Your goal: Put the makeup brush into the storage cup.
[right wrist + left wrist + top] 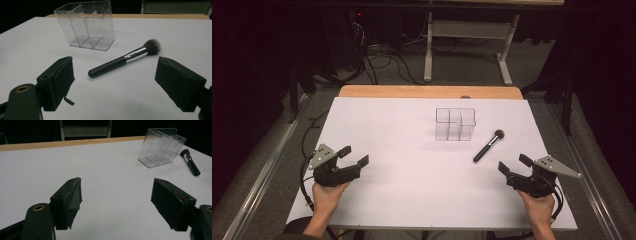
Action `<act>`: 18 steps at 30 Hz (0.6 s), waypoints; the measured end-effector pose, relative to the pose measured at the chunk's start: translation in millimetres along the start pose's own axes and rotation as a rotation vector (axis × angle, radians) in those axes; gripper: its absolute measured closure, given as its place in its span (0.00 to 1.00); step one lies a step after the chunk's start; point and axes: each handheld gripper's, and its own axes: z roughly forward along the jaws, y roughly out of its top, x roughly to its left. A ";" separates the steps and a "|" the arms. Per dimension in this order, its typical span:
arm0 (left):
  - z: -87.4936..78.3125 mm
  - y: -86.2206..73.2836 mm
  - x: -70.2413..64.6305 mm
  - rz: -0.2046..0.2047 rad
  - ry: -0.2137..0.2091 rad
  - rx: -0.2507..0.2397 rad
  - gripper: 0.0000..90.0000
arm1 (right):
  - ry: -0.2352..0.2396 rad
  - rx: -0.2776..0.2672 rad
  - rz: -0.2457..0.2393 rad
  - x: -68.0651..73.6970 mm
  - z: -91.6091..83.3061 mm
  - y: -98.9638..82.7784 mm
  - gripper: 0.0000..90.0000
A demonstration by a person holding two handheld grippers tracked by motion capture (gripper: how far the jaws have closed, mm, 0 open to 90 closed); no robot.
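Right gripper [513, 166] at lower right of the high view: jaws spread wide, nothing between them, touching nothing. In the right gripper view the brush [125, 60] lies flat on the table [412, 190] just ahead of the jaws, handle end nearest, bristles toward upper right. Left gripper [354, 155] at lower left, jaws also wide apart and empty. Clear organizer [455, 124] stands upright at upper centre, just upper left of the brush; it looks empty, though the clear walls make that hard to tell.
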 end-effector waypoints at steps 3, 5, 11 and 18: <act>-0.3 0.0 -1.3 0.001 -0.003 -0.012 0.28 | -0.002 0.000 -0.001 0.2 -0.1 0.0 0.19; -0.5 -0.7 -1.4 0.001 0.000 -0.011 0.28 | -0.003 -0.002 -0.003 0.2 -0.1 0.1 0.19; -1.8 -0.9 -0.8 -0.006 -0.002 -0.020 0.28 | -0.003 0.003 -0.003 1.6 0.9 0.1 0.19; 0.2 -1.1 -1.7 -0.007 -0.005 -0.011 0.29 | -0.009 -0.002 0.000 -0.6 0.2 -0.2 0.19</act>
